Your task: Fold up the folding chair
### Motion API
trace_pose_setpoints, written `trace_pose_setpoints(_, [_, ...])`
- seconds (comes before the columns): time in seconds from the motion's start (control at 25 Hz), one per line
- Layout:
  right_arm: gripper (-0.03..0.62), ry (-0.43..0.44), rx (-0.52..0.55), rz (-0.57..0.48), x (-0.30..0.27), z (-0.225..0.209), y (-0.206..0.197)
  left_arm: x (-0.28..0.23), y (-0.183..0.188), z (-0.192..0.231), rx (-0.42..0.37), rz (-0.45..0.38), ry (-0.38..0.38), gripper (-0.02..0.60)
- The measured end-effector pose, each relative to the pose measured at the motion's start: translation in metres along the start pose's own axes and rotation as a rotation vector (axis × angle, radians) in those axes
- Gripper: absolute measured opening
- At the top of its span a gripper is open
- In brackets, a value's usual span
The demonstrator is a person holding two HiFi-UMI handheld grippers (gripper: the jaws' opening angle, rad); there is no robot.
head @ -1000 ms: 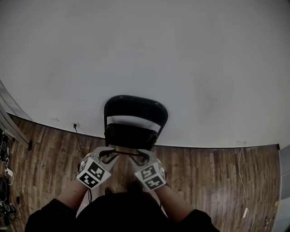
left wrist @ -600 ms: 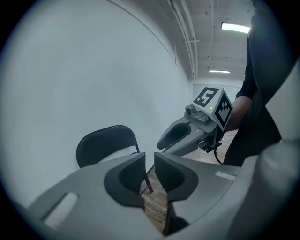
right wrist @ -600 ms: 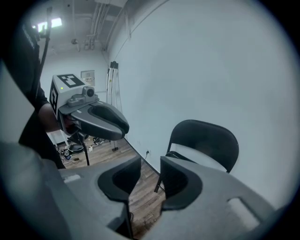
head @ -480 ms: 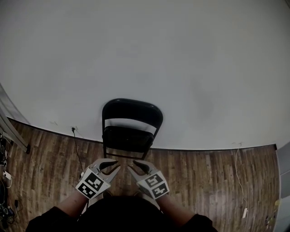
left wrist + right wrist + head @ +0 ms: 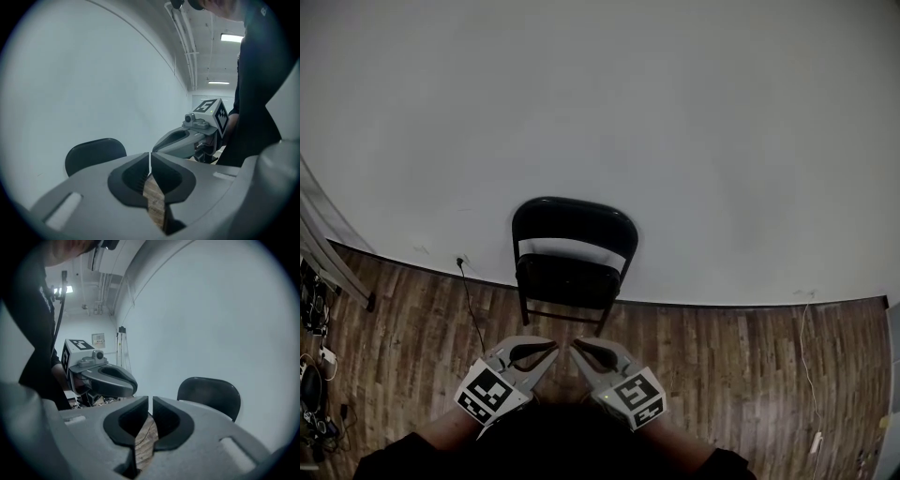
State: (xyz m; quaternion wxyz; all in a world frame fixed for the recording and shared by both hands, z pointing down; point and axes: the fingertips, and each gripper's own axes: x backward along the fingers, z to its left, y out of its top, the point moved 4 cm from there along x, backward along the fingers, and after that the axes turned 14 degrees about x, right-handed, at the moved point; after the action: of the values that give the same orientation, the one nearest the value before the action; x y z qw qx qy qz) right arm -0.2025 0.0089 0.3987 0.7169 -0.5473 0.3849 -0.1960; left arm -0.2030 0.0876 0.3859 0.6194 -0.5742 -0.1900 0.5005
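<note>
A black folding chair [image 5: 572, 225] stands on its legs against the white wall, its dark seat [image 5: 567, 279] below the curved backrest. I cannot tell how far it is folded. My left gripper [image 5: 552, 346] and right gripper [image 5: 576, 345] hover side by side in front of it, clear of the chair, tips pointing at each other. The jaws of both have just been closing and hold nothing. The left gripper view shows my left gripper [image 5: 149, 157] with its pads together, the chair back [image 5: 93, 154] behind. In the right gripper view my right gripper [image 5: 150, 402] leaves only a thin slit, with the chair [image 5: 211, 392] beyond.
Wooden floor [image 5: 722, 356] runs to the white wall [image 5: 675, 141]. A cable [image 5: 472, 305] drops from a socket left of the chair. Gear and cables lie at the far left edge [image 5: 313, 319]. Another thin cable [image 5: 806, 337] lies at the right.
Both grippers have drawn back from the chair's seat front toward me, and their jaws have closed. The chair stays by the wall.
</note>
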Motion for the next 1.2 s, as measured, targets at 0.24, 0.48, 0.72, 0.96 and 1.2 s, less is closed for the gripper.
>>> trace_pose_setpoints(0.24, [0.005,0.03,-0.051,-0.087,0.016,0.002,0.011,-0.006,0.006,-0.023,0.023,-0.012,-0.047,0.003])
trace_pose_setpoints(0.48, [0.002,0.033,-0.03,-0.163,0.026,-0.002,0.015,-0.017,0.007,-0.026,0.064,-0.03,-0.069,0.002])
trace_pose_setpoints(0.72, [0.002,-0.006,-0.02,-0.206,0.03,-0.011,0.003,-0.033,-0.011,-0.019,0.189,-0.034,-0.109,0.002])
trace_pose_setpoints(0.96, [0.002,-0.022,-0.04,-0.191,0.028,-0.02,-0.005,-0.039,-0.004,-0.021,0.165,-0.041,-0.124,0.002])
trace_pose_setpoints(1.2, [0.002,-0.019,-0.032,-0.182,0.027,-0.02,-0.005,-0.041,-0.005,-0.019,0.171,-0.036,-0.124,0.002])
